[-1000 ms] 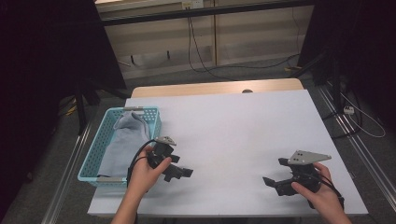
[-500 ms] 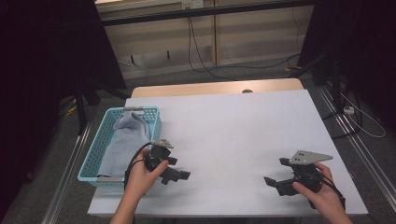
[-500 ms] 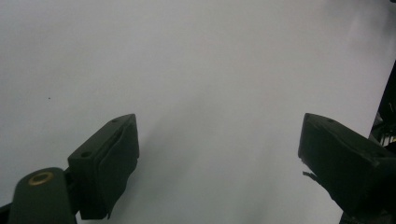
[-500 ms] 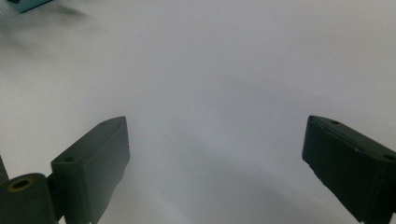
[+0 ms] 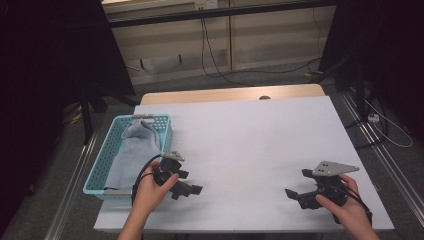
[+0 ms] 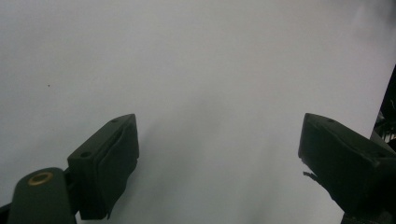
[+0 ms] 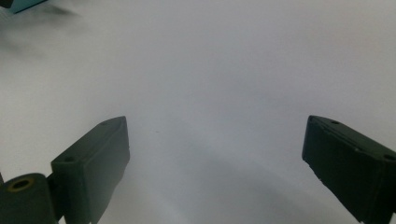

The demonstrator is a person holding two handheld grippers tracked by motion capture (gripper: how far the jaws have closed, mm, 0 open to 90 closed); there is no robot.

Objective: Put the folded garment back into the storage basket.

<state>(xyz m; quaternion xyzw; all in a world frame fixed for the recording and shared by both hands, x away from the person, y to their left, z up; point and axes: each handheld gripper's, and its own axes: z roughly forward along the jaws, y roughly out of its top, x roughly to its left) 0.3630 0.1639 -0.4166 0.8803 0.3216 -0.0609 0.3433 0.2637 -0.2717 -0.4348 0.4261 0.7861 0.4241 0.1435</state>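
A person's two hands each hold a black gripper low over the white table (image 5: 250,135). My left gripper (image 5: 190,182) is near the front left, just right of a turquoise basket (image 5: 102,159), and points to the right. In the left gripper view it (image 6: 219,154) stands open, with bare table between its jaws. My right gripper (image 5: 296,183) is near the front right and points left, a grey three-cornered plate on top. In its own view it (image 7: 217,154) is also open and holds nothing.
The perforated basket holds a grey cloth (image 5: 132,152) and sits at the table's left edge; its corner (image 7: 21,3) peeks into the right gripper view. Cables lie on the floor beyond the table. Dark stands flank both sides.
The left hand and its gripper have drifted slightly toward the table's front left. The right gripper has stayed where it was.
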